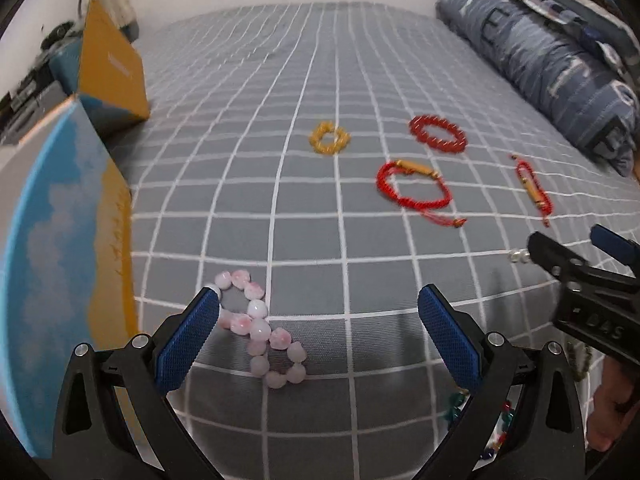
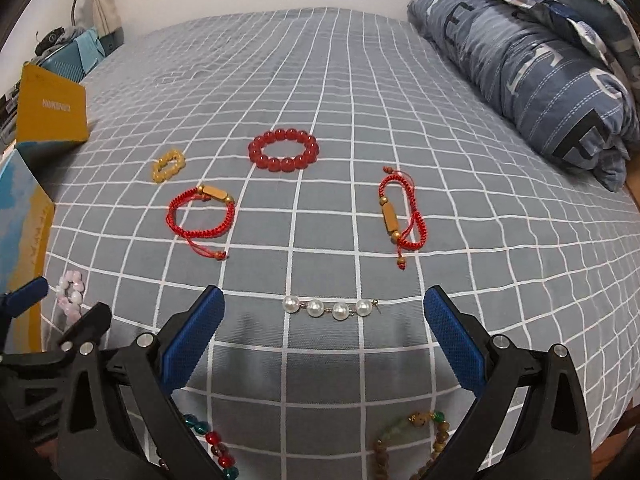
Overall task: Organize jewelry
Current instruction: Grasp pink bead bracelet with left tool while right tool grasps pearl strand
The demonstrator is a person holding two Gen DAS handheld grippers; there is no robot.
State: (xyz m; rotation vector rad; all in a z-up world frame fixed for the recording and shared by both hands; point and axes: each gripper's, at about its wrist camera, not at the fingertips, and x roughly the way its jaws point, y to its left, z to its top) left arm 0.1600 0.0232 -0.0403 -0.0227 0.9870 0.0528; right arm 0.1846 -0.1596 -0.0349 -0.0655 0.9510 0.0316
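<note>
1. Left wrist view: the left gripper (image 1: 320, 320) hangs low over the checked bedspread (image 1: 280, 80), jaws spread wide, nothing between them.
2. The pink bead bracelet (image 1: 262, 330) lies twisted at lower centre, right against the left blue finger (image 1: 188, 340).
3. Up the frame: a yellow bead bracelet (image 1: 329, 138) at centre, a red bead bracelet (image 1: 438, 133) to its right, a red cord bracelet (image 1: 414, 186) below those, and a second cord bracelet (image 1: 534, 188) far right.
4. A blue and yellow box (image 1: 60, 260) fills the left edge; the right gripper (image 1: 568, 248) pokes in at the right edge, fingers apart.
5. Right wrist view: the right gripper (image 2: 324, 326) is wide open and empty, the pearl strand (image 2: 331, 308) lying straight between its tips, touching neither.
6. Red bead bracelet (image 2: 284, 150) upper centre, both cord bracelets mid-frame, folded quilt (image 2: 540, 60) upper right.
7. Coloured glass beads (image 2: 214, 444) and brown beads (image 2: 416, 440) sit along the bottom edge, partly hidden.
</note>
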